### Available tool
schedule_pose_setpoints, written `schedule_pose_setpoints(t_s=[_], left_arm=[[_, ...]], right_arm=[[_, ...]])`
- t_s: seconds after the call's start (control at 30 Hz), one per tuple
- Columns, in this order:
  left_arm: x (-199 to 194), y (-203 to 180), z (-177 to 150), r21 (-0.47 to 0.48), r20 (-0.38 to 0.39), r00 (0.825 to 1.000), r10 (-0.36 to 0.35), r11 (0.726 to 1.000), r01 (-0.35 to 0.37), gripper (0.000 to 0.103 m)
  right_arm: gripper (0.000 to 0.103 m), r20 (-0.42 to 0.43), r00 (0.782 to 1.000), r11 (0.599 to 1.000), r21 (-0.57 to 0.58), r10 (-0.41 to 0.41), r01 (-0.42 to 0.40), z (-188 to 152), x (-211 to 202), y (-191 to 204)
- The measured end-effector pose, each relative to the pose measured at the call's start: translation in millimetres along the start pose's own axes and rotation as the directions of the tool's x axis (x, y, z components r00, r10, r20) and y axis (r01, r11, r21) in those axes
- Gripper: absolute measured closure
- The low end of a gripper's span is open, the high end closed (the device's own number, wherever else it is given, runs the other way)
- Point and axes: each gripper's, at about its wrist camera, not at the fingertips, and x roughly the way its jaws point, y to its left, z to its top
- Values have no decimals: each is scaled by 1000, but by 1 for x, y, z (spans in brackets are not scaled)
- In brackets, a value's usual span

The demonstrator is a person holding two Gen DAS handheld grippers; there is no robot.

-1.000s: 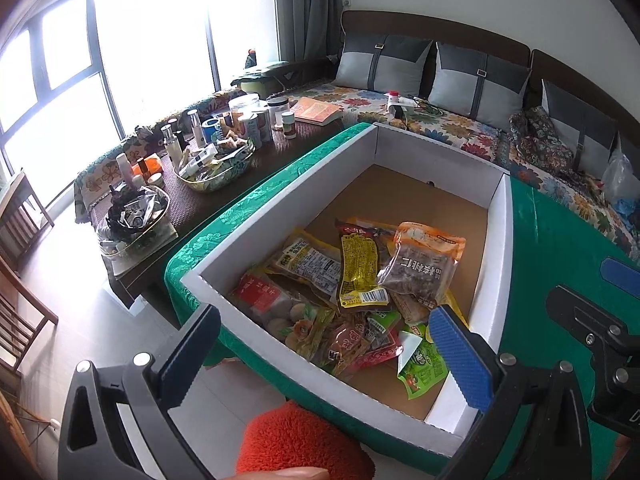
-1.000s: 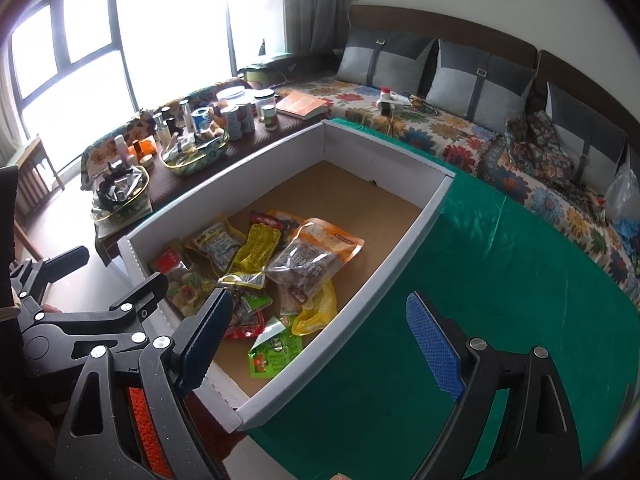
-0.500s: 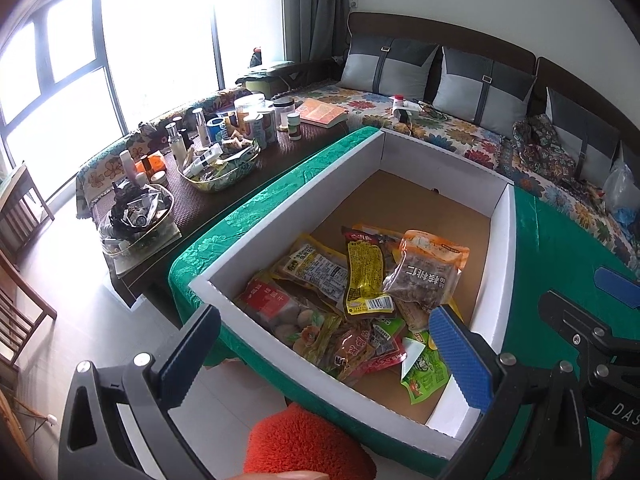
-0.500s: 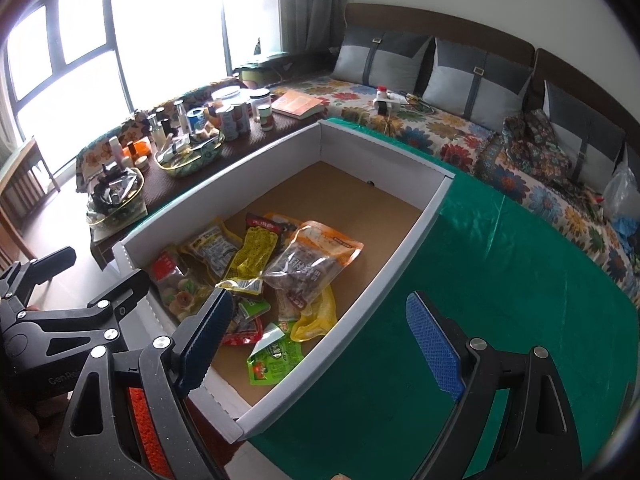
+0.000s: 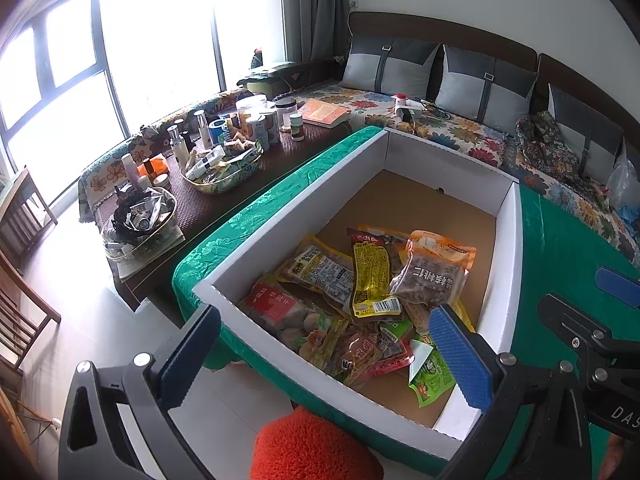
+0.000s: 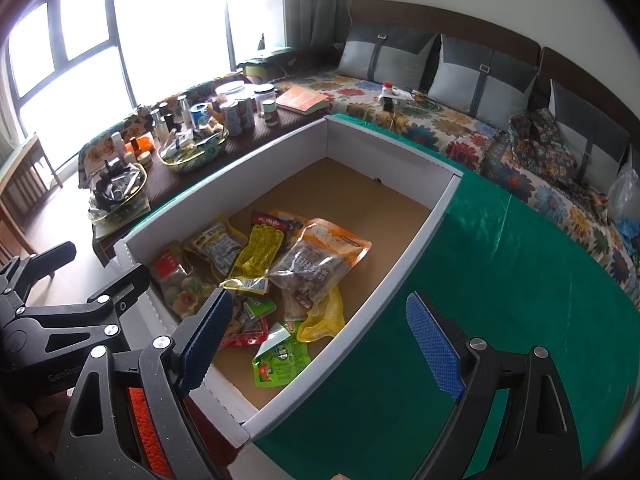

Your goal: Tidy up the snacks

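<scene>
A white cardboard box [image 5: 288,216] with a brown floor stands on the green tablecloth [image 6: 500,300]. Loose snack packets are piled at its near end. Among them are a yellow packet [image 5: 370,276], a clear orange-topped bag of brown nuts [image 5: 432,272], a green packet [image 5: 434,372] and a red-labelled packet [image 5: 280,312]. My left gripper [image 5: 324,320] hangs open above the box's near left corner and holds nothing. My right gripper [image 6: 318,300] stands open and empty over the box's right wall [image 6: 404,256]. The same yellow packet [image 6: 260,252] and nut bag [image 6: 316,264] lie ahead of it.
A low dark table [image 5: 224,152] crowded with bottles, jars and baskets runs along the box's left. A floral-covered sofa [image 5: 440,120] with grey cushions lies behind. An orange-red fuzzy thing [image 5: 312,448] sits below the box's near edge. Wooden chairs [image 5: 20,300] stand far left.
Both views have drifted only slightly. The packets lie as before and both grippers stay open.
</scene>
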Motion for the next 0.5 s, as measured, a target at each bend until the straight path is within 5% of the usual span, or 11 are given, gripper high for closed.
schedule_pose_setpoints(t_s=[0.5], left_arm=[[4,2,3,-12,13,1000,-11,1000,11,0]], right_arm=[[12,-16,1000,1000,22,2,-1,-3,10,-3]])
